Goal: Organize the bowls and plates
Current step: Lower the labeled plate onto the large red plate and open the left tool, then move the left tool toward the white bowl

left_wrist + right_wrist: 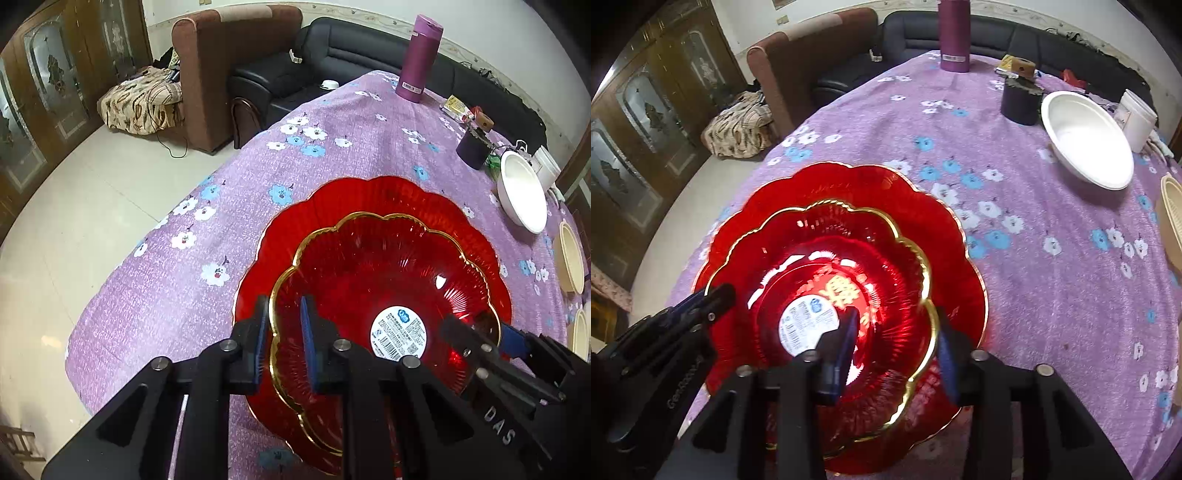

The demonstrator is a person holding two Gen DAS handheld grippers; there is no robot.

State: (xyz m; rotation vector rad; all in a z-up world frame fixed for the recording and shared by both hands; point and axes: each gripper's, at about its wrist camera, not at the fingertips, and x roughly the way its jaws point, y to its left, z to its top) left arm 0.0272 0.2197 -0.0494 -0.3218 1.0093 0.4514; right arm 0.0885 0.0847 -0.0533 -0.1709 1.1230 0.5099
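Left wrist view: smaller red plate [384,295] with gold scalloped rim sits nested on the larger red plate [369,199], both on the table [147,314] under a purple floral cloth. Round white label at the smaller plate's centre. Left gripper [284,332] straddles the smaller plate's rim at about 8 o'clock, one pad outside the rim, one inside. A gap shows between the pads and the rim; the gripper is released, not pinching. Right gripper [487,332] comes in at the plate's 4 o'clock edge; its jaw state can't be read from this view. White bowl [521,192] at 2 o'clock of the stack, well apart. Cream bowls [570,258] at 3 o'clock by the frame edge. Purple bottle [419,59] upright at the far edge, 12 o'clock. Dark cup [472,147] just beside the white bowl.

Right wrist view: same stack, smaller red plate [827,295] on the larger red plate [849,184]. Right gripper [897,343] has the gold rim between its pads at about 4 o'clock, clear space either side; released. Left gripper [701,302] sits at the plate's 9 o'clock edge. White bowl [1086,140] at 2 o'clock, dark cup [1019,103] touching or just beside it, can't tell which. Purple bottle [955,40] at 12 o'clock.
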